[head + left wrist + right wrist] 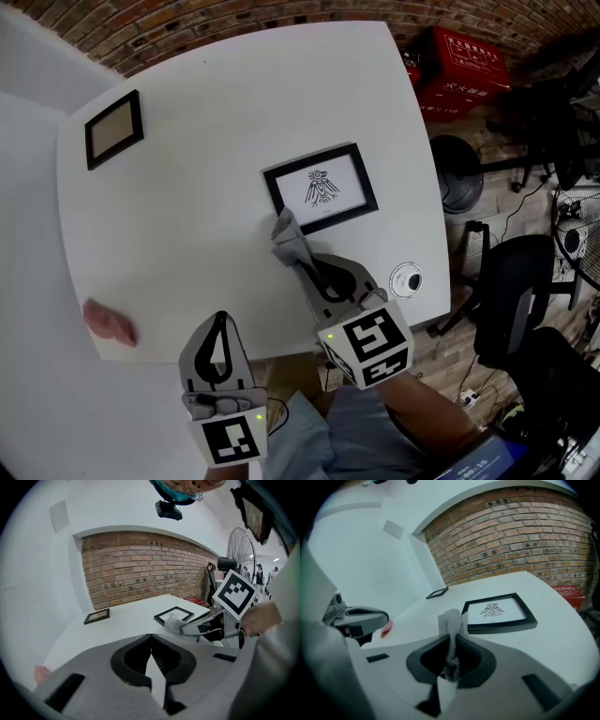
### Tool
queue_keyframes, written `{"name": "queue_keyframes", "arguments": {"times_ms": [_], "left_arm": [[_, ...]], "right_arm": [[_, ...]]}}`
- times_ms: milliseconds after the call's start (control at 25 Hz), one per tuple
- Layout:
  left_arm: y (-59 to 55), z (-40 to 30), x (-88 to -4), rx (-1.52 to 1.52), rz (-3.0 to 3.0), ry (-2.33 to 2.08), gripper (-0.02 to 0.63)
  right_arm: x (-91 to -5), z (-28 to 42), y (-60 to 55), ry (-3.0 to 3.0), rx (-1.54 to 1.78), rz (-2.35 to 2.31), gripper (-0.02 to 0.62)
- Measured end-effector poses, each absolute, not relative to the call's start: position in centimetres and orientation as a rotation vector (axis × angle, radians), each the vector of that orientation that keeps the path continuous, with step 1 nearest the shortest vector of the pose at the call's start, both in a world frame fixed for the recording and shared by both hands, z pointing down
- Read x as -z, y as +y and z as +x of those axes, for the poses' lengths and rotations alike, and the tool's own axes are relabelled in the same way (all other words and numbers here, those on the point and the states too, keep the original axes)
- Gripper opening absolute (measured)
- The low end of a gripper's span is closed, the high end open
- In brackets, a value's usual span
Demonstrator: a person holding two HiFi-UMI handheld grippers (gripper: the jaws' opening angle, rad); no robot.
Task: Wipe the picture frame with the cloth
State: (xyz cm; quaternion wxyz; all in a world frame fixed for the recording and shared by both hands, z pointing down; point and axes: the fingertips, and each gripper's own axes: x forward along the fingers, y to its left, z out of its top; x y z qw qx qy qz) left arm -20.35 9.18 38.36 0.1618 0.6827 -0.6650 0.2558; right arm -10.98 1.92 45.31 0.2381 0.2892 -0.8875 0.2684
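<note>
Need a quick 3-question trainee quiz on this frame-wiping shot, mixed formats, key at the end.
1. True or false: the right tongs are shut on the cloth.
2. The left tongs are: A) shut, empty; B) holding the cloth; C) open wide.
3. How many picture frames lie on the table?
Key: 1 true; 2 A; 3 two, the bird-print frame and the small frame.

Red box [464, 61] bears white characters, unreadable.
</note>
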Motion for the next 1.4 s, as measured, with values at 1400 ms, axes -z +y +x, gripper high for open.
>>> {"name": "queue_keyframes", "arguments": {"times_ms": [1400], "left_arm": [[7.6, -16.1, -38.2, -0.742, 2.002, -1.858, 0.009]], "right_arm": [[-45.4, -6.1, 0.3, -2.411, -0.76, 0.873, 0.034]]}}
